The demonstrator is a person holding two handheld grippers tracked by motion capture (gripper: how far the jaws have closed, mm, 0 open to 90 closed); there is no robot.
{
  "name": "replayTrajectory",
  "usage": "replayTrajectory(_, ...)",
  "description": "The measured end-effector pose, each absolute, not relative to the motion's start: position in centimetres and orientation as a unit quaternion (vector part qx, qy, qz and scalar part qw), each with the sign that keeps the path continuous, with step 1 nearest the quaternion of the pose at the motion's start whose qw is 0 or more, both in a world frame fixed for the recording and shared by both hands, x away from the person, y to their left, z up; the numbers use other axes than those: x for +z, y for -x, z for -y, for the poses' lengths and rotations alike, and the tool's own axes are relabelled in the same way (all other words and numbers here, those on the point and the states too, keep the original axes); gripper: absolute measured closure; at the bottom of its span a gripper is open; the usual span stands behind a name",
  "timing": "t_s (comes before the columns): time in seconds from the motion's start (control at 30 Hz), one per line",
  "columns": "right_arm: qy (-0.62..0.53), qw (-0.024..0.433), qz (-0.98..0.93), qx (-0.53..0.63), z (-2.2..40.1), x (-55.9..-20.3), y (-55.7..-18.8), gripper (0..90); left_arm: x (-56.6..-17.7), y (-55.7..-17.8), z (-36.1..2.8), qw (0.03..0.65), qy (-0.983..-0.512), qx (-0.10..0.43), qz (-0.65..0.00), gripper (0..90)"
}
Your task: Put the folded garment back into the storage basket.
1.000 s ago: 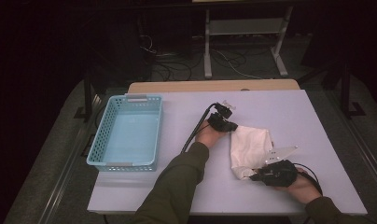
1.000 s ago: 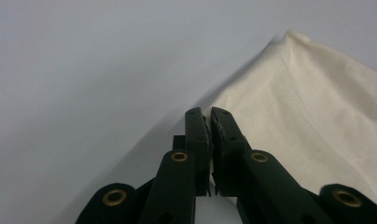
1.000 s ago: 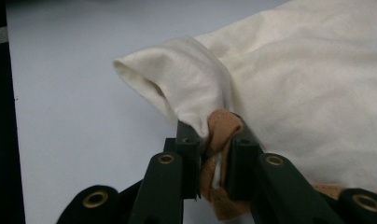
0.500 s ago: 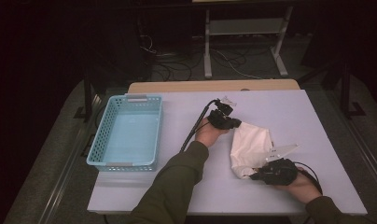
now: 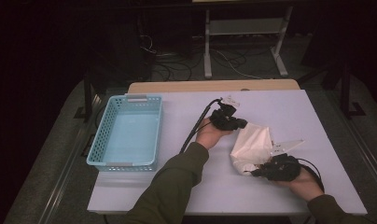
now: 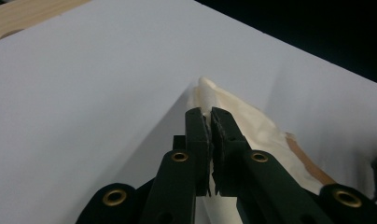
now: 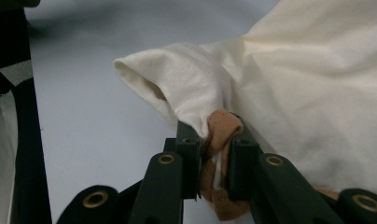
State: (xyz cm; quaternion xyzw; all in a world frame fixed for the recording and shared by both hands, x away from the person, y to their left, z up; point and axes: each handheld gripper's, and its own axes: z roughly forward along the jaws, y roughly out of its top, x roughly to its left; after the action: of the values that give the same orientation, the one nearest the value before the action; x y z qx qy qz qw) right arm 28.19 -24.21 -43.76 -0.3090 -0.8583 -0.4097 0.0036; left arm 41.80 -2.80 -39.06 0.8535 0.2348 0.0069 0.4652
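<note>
A cream cloth (image 5: pixel 254 145) lies right of centre on the white table (image 5: pixel 317 116), held between the two tools so it can be spread or folded. The left gripper (image 5: pixel 234 122) is clenched on the cloth's far corner, raising it off the surface. The right gripper (image 5: pixel 260 171) pinches the near edge, where a tan trim (image 7: pixel 221 126) bunches between its jaws. An empty blue basket (image 5: pixel 102 144) waits at the left
</note>
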Motion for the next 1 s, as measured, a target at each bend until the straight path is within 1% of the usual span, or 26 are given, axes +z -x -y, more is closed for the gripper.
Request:
replayTrajectory(0.47, 0.325, -0.011, 0.838, -0.438, 24.9, -42.1, -29.6, 77.4, -37.2, -39.9, 2.9, 0.485, -0.852, 0.000, -0.196, 85.9)
replayTrajectory(0.8, 0.328, -0.016, 0.834, -0.443, 25.0, -41.4, -30.7, 77.4, -36.6, -38.9, 2.7, 0.493, -0.851, -0.010, -0.181, 86.0)
replayTrajectory(1.0, 0.330, -0.027, 0.828, -0.452, 25.3, -40.8, -31.7, 77.3, -36.0, -38.2, 2.6, 0.497, -0.851, -0.015, -0.168, 86.1)
